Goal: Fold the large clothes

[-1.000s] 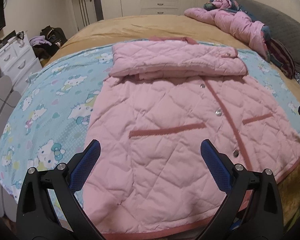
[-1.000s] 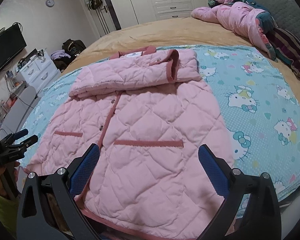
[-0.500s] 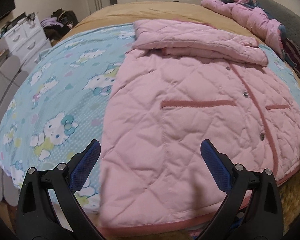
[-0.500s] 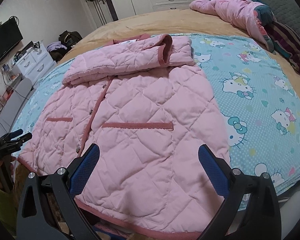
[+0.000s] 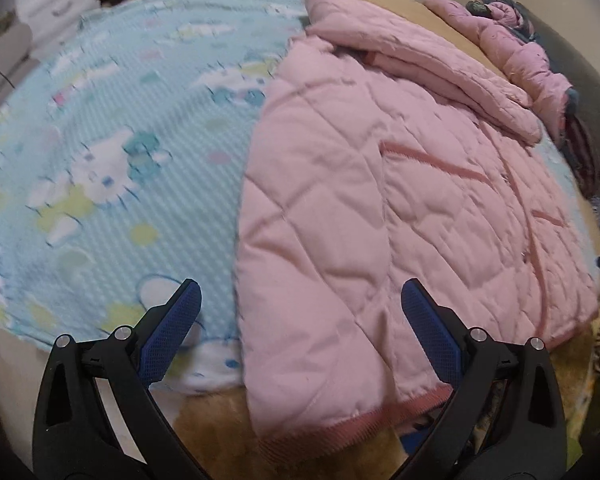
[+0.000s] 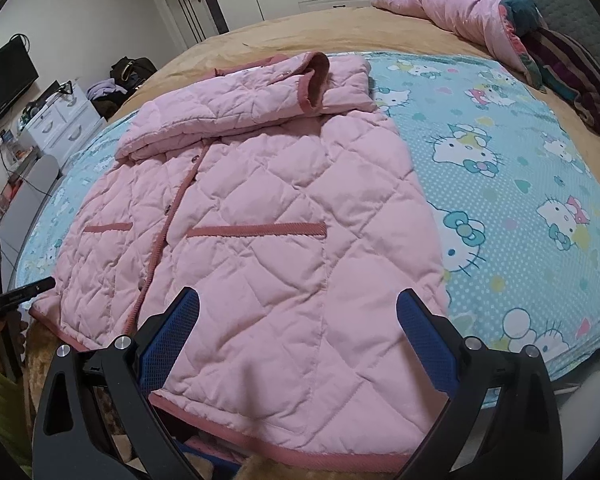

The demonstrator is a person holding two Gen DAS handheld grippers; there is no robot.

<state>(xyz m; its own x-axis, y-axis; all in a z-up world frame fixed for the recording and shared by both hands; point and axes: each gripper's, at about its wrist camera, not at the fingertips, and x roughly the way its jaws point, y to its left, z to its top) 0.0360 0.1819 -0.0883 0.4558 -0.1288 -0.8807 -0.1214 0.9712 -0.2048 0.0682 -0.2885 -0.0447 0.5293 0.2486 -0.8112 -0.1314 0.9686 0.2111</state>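
Quilted pink jacket (image 6: 260,216) lies flat on the cartoon blanket (image 6: 500,184), long axis running away from both grippers. Left gripper (image 5: 300,320) and right gripper (image 6: 298,322), both wide and empty, hover at its hem corners.

We note the quilted jacket (image 6: 260,208) lying flat on a cartoon blanket (image 6: 500,184), bed (image 6: 260,36) beneath, crumpled duvet (image 6: 460,4) behind.

Open blue Hello Kitty blanket (image 6: 512,184) lies bare right of the pink quilted jacket (image 6: 260,216) and left of it too. Far side blocked: crumpled pink comforter (image 6: 460,12) and striped pillow (image 6: 572,72). Bed's near edge unobstructed.
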